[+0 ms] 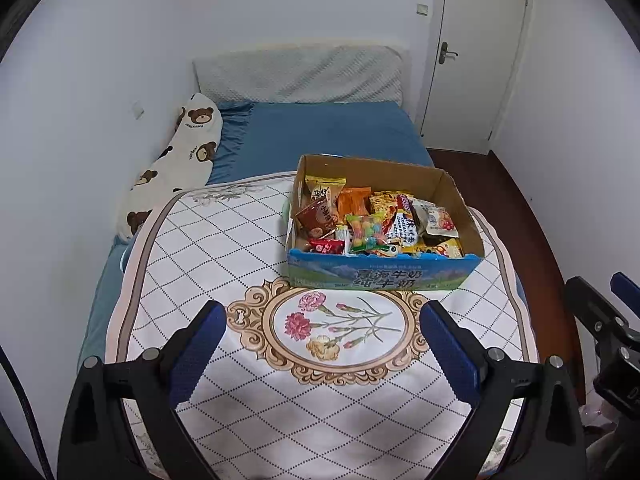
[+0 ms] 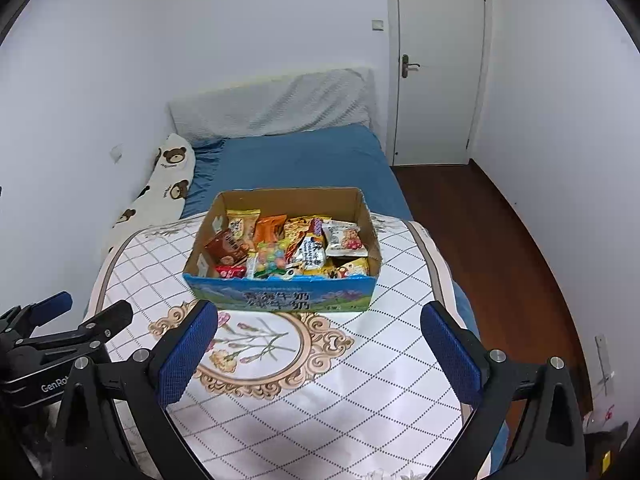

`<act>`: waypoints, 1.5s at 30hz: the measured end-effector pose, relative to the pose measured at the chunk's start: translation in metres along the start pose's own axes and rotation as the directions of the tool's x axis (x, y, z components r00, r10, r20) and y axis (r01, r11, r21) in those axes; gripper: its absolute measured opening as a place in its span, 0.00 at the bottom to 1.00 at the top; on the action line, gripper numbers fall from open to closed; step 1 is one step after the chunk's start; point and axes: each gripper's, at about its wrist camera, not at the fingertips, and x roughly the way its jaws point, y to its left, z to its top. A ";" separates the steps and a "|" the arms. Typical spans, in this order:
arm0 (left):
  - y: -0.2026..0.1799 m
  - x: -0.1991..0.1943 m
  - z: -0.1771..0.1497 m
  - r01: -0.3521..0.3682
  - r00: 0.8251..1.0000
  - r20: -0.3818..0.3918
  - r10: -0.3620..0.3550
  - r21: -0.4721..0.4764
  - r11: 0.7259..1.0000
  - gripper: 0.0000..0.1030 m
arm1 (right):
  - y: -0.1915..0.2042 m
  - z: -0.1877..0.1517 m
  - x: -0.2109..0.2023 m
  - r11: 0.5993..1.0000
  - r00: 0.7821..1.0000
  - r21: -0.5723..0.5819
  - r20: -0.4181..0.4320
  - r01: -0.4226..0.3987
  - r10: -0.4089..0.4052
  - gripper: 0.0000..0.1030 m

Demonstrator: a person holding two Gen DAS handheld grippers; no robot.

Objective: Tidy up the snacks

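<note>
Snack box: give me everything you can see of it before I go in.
The snack box is an open-topped cardboard carton: brown inside, with a blue printed front bearing Chinese characters and a ragged top edge. It sits upright on the patterned white cloth over the bed, just beyond the flower medallion. Mixed wrapped snacks fill it loosely, piled to about rim height. Neither the left gripper nor the right gripper touches it; both are open and short of it.

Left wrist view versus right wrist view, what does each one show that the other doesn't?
Only the left wrist view shows the right gripper, at its right edge, open. Only the right wrist view shows the left gripper, at its left edge, open. Both share the blue-fronted cardboard box of snack packets, the quilted floral white mat, the bear-print pillow and the white door.
</note>
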 end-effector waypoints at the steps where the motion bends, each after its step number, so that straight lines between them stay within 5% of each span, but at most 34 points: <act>1: 0.000 0.004 0.001 -0.004 1.000 0.002 0.004 -0.001 1.000 0.96 | -0.001 0.001 0.006 1.000 1.000 0.007 -0.005 0.003 -0.003 1.00; 26: -0.023 0.093 0.040 -0.059 0.998 -0.020 0.060 0.041 0.997 0.96 | -0.020 0.023 0.114 0.996 0.996 0.024 -0.032 0.084 -0.084 1.00; 45: -0.036 0.100 0.040 -0.045 0.999 -0.021 0.046 0.041 0.998 0.96 | -0.024 0.026 0.122 0.996 0.996 0.013 -0.034 0.089 -0.088 1.00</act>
